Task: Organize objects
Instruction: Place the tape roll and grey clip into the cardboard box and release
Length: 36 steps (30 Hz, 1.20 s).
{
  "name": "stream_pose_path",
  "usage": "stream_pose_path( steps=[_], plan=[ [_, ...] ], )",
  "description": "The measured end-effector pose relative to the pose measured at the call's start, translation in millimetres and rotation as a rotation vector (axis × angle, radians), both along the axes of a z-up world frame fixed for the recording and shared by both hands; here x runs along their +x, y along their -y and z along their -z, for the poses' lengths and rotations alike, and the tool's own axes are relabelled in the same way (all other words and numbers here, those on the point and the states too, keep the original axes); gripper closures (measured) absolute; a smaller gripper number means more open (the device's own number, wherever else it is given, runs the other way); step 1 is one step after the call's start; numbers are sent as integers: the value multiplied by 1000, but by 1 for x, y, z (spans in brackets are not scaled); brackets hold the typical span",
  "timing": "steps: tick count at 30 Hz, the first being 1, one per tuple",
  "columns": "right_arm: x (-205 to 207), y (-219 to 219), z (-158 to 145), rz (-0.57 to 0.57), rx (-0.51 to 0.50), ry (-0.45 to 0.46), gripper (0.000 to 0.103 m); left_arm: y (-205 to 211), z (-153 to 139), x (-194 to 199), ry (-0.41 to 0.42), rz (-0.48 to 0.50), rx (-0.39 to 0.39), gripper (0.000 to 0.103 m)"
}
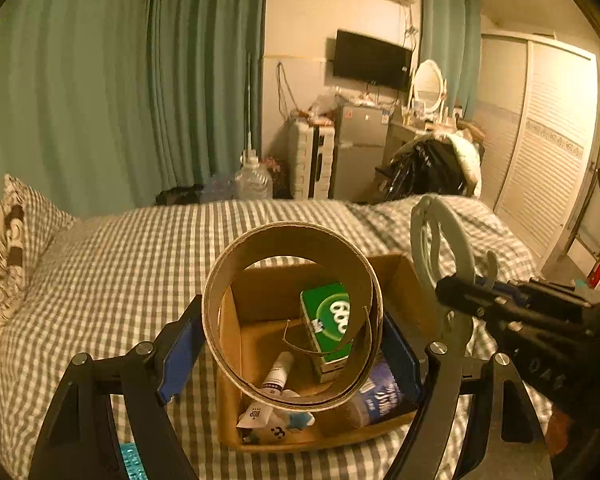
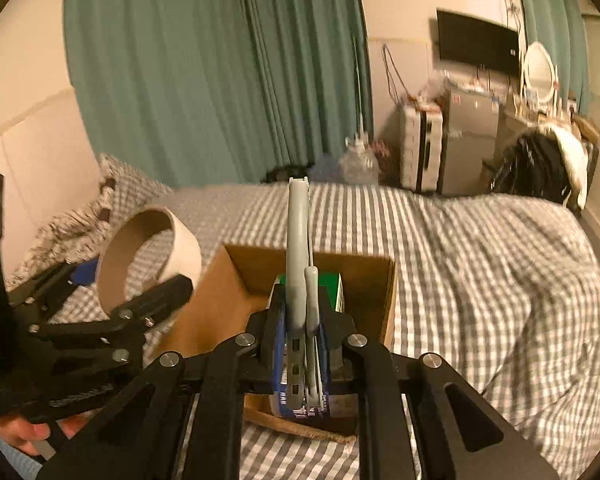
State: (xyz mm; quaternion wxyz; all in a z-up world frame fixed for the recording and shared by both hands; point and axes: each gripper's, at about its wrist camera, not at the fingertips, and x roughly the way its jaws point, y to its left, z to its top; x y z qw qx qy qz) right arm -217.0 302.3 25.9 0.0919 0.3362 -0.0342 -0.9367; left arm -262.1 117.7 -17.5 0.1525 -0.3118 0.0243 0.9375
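Note:
My left gripper is shut on a brown cardboard tape ring, held upright above an open cardboard box on the bed. The ring also shows in the right wrist view, left of the box. My right gripper is shut on a grey plastic tool with a loop handle, held above the box; the tool shows in the left wrist view at the box's right side. Inside the box are a green carton, a white tube and a blue packet.
The bed has a grey checked cover with a patterned pillow at the left. Behind it are teal curtains, a water jug, a small fridge, a wall TV and a white wardrobe.

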Motion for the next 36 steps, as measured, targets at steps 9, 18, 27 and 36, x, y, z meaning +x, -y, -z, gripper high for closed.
stream_pose_path(
  steps=[9, 18, 27, 36],
  plan=[
    [-37, -14, 52, 26, 9, 97, 90, -1, 49, -28, 74, 0, -30, 21],
    [-32, -16, 42, 64, -25, 43, 26, 2, 59, -25, 74, 0, -62, 3],
    [17, -2, -6, 47, -6, -41, 26, 50, 2, 11, 26, -73, -7, 0],
    [71, 42, -25, -35, 44, -88, 18, 136, -13, 58, 34, -242, -79, 0]
  ],
)
